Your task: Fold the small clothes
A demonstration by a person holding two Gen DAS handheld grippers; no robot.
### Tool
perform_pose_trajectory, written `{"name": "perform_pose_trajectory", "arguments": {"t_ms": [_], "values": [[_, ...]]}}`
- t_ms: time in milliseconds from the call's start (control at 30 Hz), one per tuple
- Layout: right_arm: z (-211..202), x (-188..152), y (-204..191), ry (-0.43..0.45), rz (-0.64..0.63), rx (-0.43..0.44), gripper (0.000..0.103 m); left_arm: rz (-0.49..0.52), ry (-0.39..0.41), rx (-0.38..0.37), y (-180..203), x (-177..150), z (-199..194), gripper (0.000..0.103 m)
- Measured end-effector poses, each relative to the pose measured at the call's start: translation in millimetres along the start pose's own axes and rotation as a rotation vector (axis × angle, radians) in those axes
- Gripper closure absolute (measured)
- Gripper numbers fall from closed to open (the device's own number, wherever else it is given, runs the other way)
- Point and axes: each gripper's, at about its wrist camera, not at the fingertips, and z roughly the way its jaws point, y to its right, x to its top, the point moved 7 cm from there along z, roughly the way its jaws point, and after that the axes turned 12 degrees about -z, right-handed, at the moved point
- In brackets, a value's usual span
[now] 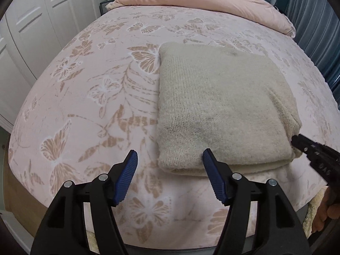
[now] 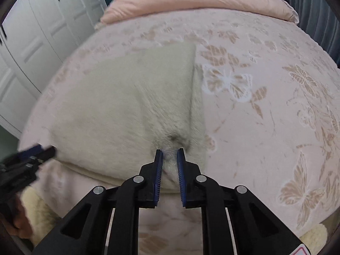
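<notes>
- L gripper (image 1: 169,158): my jaws stand apart at the near left corner of the folded sweater (image 1: 223,106). One blue pad is on the knit edge, the other hangs over the bedspread (image 1: 85,97). Nothing clamped yet.
- R gripper (image 2: 170,152): jaws nearly together, pinching a tuft of cream knit at the near right corner; fabric puckers just ahead of the tips. I'd call that clamped on the sweater.
- Sweater lies as a thick folded rectangle near the bed's front edge, right of centre in the L view.
- Next, imo: get the L jaws round all layers at the corner, not just the top one. Then lift both corners level and together so the fold doesn't skew.
- Risk: R bite looks shallow and may slip.
- Far end: pink duvet (image 1: 201,4) bunched up, w/ white wardrobe doors (image 1: 42,21) beyond on the left.
</notes>
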Motion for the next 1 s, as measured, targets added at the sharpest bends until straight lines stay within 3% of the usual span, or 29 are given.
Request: {"name": "perform_pose_trajectory", "arguments": {"t_ms": [67,200,333,367,400,467,500,633,767,1000], "values": [[-21.8,1.6,4.0,0.036,0.054,0.024,0.089,-0.022,-0.016,0.011,-2.7,-3.5,-2.6,0.041],[-78.3,-1.6,-2.8,0.137,0.062,0.012,0.089,-0.011,0.041,-0.016,3.9,-8.7,-34.0,0.038],[-104.5,-27.1,-22.4,0.164,0.043,0.003,0.084,0.003,0.095,-0.026,18.5,-20.2,-57.2,0.019],[-107.2,-34.5,-26.2,0.164,0.048,0.001,0.08,0.0,0.104,-0.026,21.8,-22.7,-61.6,0.012],[-109.2,-42.7,-28.2,0.16,0.06,-0.013,0.076,-0.006,0.121,-0.028,24.7,-26.1,-66.0,0.011],[-112.2,-56.3,-29.7,0.166,0.076,-0.04,0.055,-0.012,0.144,-0.023,29.7,-33.6,-72.2,0.009],[-112.2,-61.5,-31.3,0.166,0.081,-0.052,0.053,-0.007,0.149,-0.018,32.2,-38.1,-73.5,0.008],[-106.3,-71.6,-38.0,0.134,0.057,-0.071,0.051,0.033,0.163,0.03,39.2,-54.7,-74.3,0.008],[-109.8,-74.2,-41.8,0.147,0.046,-0.106,0.044,0.009,0.153,0.034,36.3,-65.5,-75.8,0.008],[-106.5,-79.9,-44.8,0.115,0.061,-0.116,0.043,0.037,0.183,0.056,34.5,-69.5,-82.9,0.008]]}}
